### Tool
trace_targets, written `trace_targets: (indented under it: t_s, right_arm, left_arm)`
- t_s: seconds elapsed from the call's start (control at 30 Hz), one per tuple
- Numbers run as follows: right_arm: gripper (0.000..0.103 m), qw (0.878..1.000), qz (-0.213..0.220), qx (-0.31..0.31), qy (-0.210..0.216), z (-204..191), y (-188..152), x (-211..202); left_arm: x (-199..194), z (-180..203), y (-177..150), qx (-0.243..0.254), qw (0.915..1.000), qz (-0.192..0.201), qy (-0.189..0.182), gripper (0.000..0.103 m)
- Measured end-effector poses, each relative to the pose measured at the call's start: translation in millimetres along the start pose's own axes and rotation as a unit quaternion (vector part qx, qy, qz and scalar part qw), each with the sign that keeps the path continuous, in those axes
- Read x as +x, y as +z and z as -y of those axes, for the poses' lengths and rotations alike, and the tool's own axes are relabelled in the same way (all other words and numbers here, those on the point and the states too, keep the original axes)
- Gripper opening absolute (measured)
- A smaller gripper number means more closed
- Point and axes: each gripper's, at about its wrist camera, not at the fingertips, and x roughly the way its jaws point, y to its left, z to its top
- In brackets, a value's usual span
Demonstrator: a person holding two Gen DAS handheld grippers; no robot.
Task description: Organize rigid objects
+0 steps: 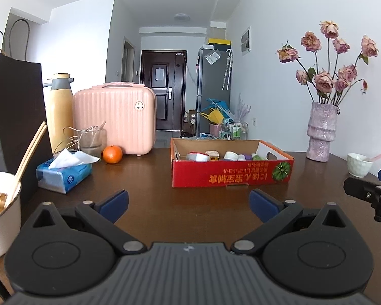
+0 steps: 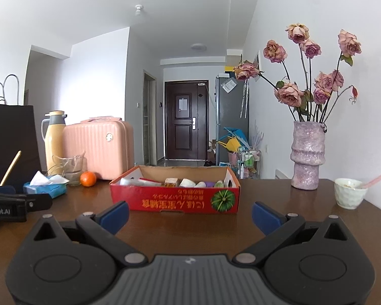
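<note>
A red cardboard box [image 1: 231, 175] with a watermelon print stands on the dark wooden table [image 1: 149, 198], holding several small items: white rolls, a small yellow box, purple and green pieces. It also shows in the right wrist view [image 2: 175, 200]. My left gripper [image 1: 189, 204] is open and empty, low over the table in front of the box. My right gripper [image 2: 190, 214] is open and empty, also short of the box. Each gripper shows at the edge of the other's view: the right gripper [image 1: 370, 195] and the left gripper [image 2: 17, 204].
On the left stand a pink case [image 1: 114, 119], a yellow thermos [image 1: 59, 111], a glass [image 1: 91, 141], an orange [image 1: 112, 154], a tissue pack [image 1: 63, 175], a black paper bag [image 1: 12, 117] and a food bowl with chopsticks [image 1: 0, 208]. On the right stand a flower vase [image 1: 320, 132] and a white cup [image 1: 358, 164].
</note>
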Motion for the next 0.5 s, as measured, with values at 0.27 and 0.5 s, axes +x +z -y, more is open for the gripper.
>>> trace_targets:
  t_s: [0.27, 0.5]
  right_arm:
    - [0.103, 1.0, -0.015, 0.007, 0.008, -7.8, -18.5, -24.9]
    - [0.103, 1.0, -0.008, 0.005, 0.012, -9.7, -18.2, -33.1]
  left_arm:
    - [-27.4, 3.8, -7.9, 0.006, 0.9998, 0.013, -0.012, 0.103]
    - [-35.2, 6.6, -12.7, 0.008, 0.9999, 0.009, -0.01, 0.103]
